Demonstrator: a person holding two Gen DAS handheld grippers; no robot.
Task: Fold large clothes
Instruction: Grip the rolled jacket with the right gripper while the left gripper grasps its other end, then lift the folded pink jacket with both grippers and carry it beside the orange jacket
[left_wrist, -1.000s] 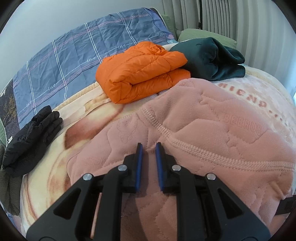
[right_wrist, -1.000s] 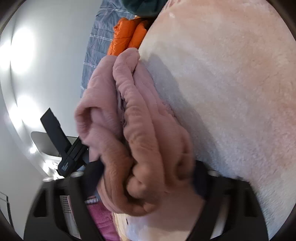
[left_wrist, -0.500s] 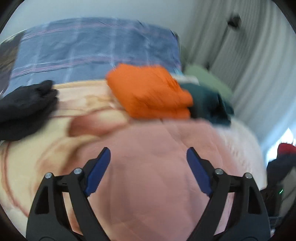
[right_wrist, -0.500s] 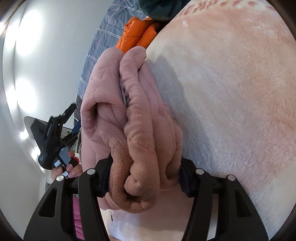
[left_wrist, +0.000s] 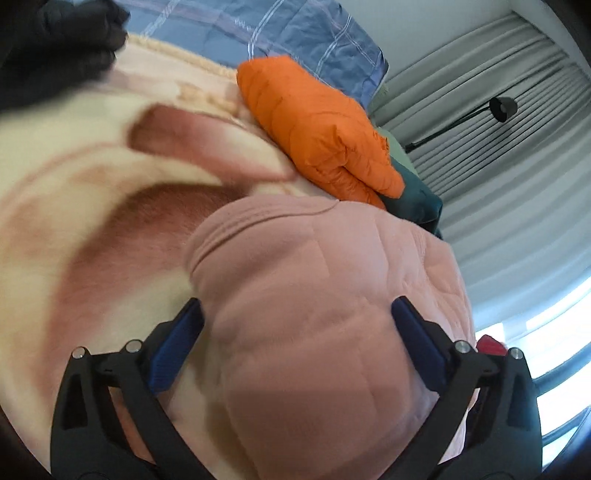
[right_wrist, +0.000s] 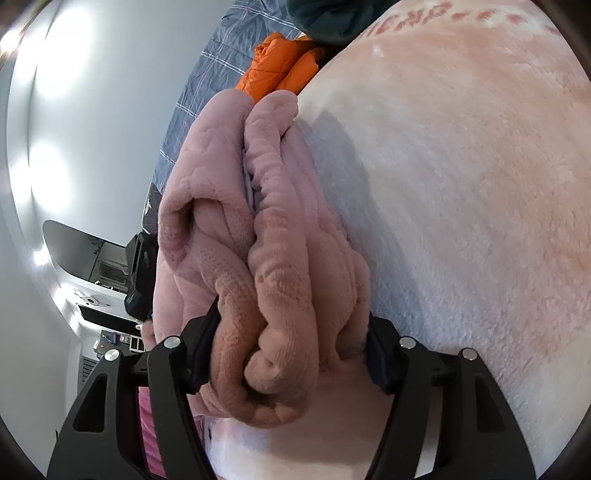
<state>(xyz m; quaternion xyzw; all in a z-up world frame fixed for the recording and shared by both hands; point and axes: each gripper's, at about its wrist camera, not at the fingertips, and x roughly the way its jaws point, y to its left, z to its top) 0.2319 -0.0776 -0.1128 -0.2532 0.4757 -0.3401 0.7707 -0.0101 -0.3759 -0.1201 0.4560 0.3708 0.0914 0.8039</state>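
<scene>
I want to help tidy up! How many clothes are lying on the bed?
4: the pink fleece garment nearest, an orange puffer jacket behind it, a dark green garment beside the orange one, and black clothing at the far left. More may be hidden.

Pleated grey curtains — black lamp — bright window.

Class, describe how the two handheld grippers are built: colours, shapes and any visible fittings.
Each gripper, left gripper and right gripper, has two black plastic fingers with triangular cut-outs and round silver bolt heads. The left fingers carry blue pads; the right pads look darker. No cables or markings show.
</scene>
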